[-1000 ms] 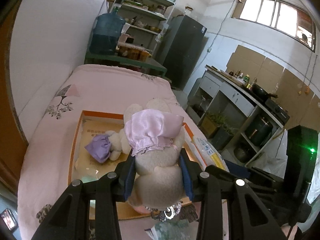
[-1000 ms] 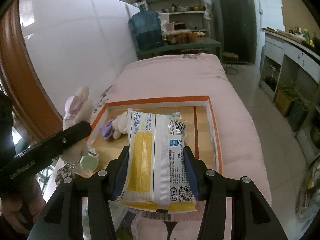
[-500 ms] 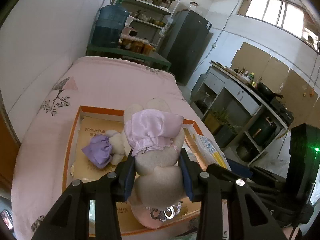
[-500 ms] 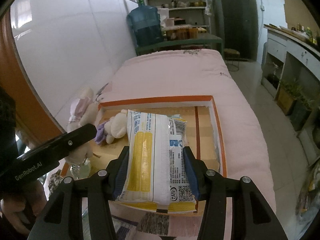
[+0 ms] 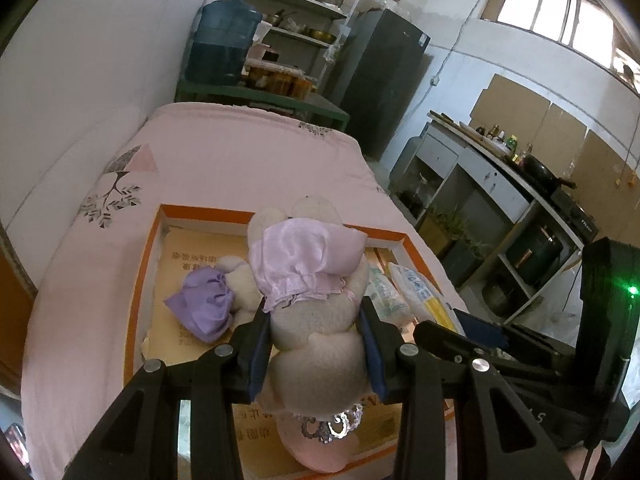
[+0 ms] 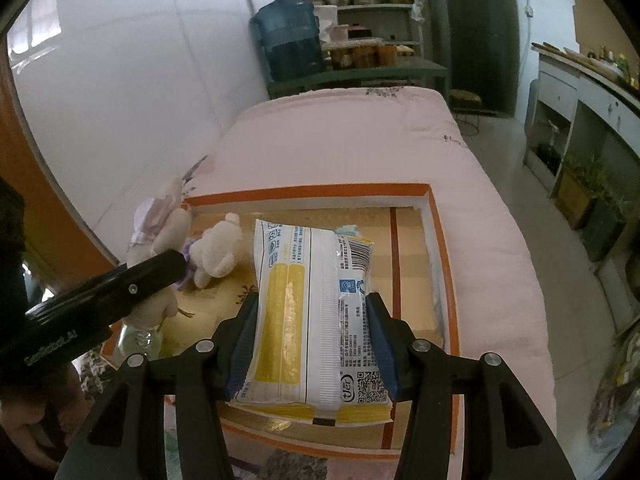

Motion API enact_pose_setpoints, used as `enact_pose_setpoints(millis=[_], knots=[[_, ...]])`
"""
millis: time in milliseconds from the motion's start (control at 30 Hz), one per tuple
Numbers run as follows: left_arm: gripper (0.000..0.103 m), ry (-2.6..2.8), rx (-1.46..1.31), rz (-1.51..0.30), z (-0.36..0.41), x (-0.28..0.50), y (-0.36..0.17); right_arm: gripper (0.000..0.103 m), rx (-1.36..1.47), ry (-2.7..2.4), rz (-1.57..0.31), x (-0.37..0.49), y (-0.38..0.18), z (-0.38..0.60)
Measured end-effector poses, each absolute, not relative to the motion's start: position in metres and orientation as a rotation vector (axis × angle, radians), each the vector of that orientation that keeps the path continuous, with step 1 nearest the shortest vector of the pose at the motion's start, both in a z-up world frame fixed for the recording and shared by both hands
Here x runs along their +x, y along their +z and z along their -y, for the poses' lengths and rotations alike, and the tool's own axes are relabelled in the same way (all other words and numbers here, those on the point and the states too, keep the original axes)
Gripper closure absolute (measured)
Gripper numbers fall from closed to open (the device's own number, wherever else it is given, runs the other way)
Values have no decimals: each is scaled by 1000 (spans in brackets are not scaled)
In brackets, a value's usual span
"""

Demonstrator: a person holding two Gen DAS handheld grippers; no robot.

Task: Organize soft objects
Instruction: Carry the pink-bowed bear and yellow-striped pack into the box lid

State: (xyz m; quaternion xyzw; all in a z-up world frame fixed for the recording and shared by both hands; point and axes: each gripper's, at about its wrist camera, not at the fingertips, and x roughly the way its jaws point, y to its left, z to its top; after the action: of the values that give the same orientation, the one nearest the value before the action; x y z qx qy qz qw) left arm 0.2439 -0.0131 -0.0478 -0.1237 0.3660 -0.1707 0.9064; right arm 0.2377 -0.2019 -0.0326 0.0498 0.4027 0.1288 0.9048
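Two grippers are held over the orange-rimmed box (image 6: 428,191) on the pink bed (image 6: 360,140), so that each load can be lowered straight in. The left gripper (image 5: 316,320) is clamped across the waist of a plush rabbit (image 5: 316,308), which is kept upright. The right gripper (image 6: 310,328) is clamped on the sides of one tissue pack (image 6: 316,300). One smaller plush toy (image 6: 218,248) lies inside the box, near its left wall. Two plush toys and one pack are counted.
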Motion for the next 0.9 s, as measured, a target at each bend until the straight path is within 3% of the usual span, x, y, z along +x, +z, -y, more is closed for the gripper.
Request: enact_pose_setpoints(millis=[900], knots=[[62,-408,-192,-856,49,268,-80,50,111,235,-874,257,-62,215]])
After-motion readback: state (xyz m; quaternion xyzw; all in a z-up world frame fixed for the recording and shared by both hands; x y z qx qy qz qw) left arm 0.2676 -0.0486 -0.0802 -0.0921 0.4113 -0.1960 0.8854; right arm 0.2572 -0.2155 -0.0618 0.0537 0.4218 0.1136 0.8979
